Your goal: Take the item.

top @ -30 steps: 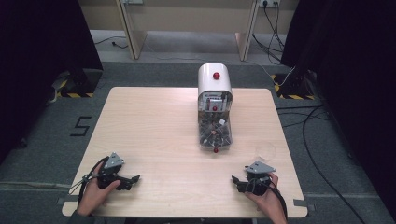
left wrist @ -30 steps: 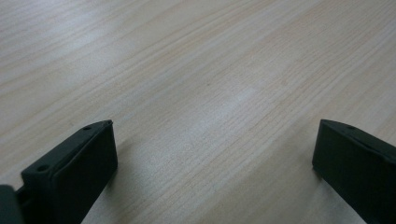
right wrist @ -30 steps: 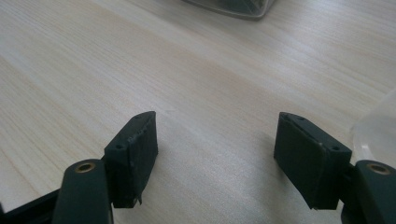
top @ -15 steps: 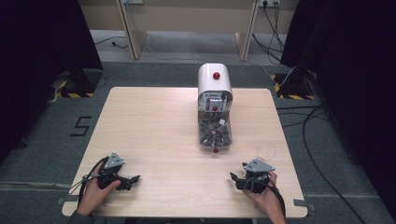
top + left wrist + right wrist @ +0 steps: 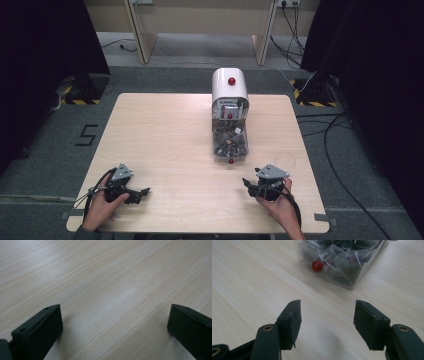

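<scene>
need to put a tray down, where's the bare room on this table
The table's whole left half is bare, from the dispenser to the left edge. A narrow bare strip lies right of the dispenser. Crowded: the near corners, with the left gripper and right gripper.

Left gripper [image 5: 134, 192], right gripper [image 5: 256, 186]: black, 2 flat jaws each, grey 3-cornered top plates, brass-ringed screw holes, trailing black cables.
</scene>
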